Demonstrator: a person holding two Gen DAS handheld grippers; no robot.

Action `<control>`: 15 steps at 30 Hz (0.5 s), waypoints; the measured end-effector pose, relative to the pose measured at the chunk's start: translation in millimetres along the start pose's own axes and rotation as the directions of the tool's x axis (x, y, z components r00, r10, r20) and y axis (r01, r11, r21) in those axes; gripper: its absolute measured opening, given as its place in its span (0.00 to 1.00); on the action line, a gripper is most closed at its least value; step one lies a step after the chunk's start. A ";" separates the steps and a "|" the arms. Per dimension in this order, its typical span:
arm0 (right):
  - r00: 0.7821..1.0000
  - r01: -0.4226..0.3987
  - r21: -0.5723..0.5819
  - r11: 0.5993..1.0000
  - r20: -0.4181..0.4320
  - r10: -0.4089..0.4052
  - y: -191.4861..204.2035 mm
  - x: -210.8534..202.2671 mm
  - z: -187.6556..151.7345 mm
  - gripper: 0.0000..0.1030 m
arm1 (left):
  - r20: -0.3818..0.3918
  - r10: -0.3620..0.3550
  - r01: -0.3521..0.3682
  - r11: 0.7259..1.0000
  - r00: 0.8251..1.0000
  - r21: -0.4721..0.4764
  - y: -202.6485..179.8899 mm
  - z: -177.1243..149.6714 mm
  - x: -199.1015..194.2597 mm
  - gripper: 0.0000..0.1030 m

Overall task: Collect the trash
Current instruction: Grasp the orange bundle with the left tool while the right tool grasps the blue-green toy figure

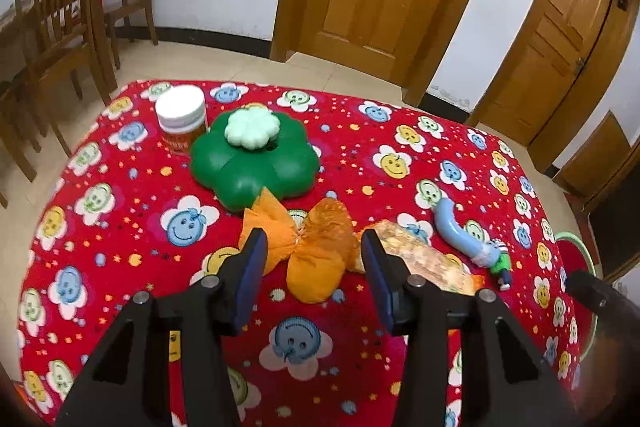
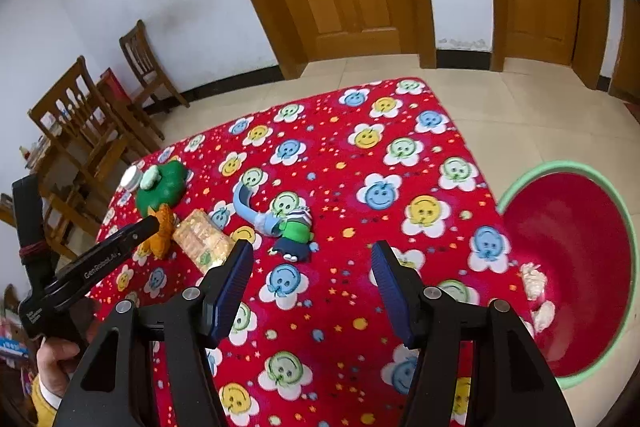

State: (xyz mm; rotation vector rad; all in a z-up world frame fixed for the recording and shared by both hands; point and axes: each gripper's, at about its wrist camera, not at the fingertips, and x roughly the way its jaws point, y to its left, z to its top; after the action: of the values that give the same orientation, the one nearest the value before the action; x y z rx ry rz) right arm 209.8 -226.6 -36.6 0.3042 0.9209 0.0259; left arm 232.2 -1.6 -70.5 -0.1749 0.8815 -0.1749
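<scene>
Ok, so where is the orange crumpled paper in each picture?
Left wrist view: the orange paper lies in the middle of the picture, just ahead of the left claw, between its open fingers.
Right wrist view: it sits far left, small, behind the tip of the other claw.
Shared landmark: the green flower-shaped box lies right behind the paper in both views.

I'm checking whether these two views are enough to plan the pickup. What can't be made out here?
- Snack wrapper: near end hidden behind the left gripper in the left wrist view.
- Jar: label blurred, partly behind the green flower-shaped box.
- Red basin: cut off by the right gripper's frame and the table edge in the right wrist view; the white scraps inside are too blurred to identify.
</scene>
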 end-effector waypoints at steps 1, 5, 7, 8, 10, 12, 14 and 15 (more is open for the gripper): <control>1.000 0.002 -0.005 1.000 -0.005 -0.002 2.3 5.2 -0.1 0.61 | -0.001 -0.003 0.003 1.000 1.000 -0.008 1.8 -0.4 2.9 0.47; 1.000 -0.002 -0.021 1.000 -0.010 0.002 8.2 17.2 -0.7 0.61 | 0.003 -0.022 0.022 0.999 1.000 -0.050 9.9 -2.5 12.4 0.47; 1.000 -0.001 -0.035 0.999 -0.008 0.000 11.0 23.6 0.5 0.61 | 0.016 -0.033 0.034 0.998 0.999 -0.059 12.5 -3.1 13.7 0.47; 1.000 0.004 -0.043 0.999 -0.011 -0.004 12.6 28.0 1.8 0.61 | 0.024 -0.041 0.043 0.997 0.999 -0.063 13.7 -3.3 13.9 0.47; 1.000 0.004 -0.050 0.999 -0.020 -0.005 15.1 34.9 3.2 0.61 | 0.031 -0.050 0.052 0.997 0.998 -0.060 14.6 -4.6 15.0 0.47; 0.999 0.009 -0.072 0.997 -0.033 -0.011 19.3 44.0 5.0 0.61 | 0.029 -0.055 0.056 0.998 0.998 -0.034 13.9 -5.8 15.6 0.47; 0.999 0.019 -0.102 0.995 -0.035 -0.023 24.2 52.7 6.8 0.61 | 0.031 -0.056 0.057 0.998 0.998 -0.027 13.8 -5.6 15.4 0.47; 0.999 0.030 -0.111 0.993 -0.036 -0.034 25.7 55.8 7.4 0.61 | 0.026 -0.061 0.062 0.998 0.998 -0.033 14.2 -5.5 15.8 0.47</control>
State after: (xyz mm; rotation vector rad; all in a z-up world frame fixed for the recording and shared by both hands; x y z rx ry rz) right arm 252.3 -195.4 -69.0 0.1872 0.9584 0.0528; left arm 238.9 8.2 -89.0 -0.2358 0.8547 -0.2147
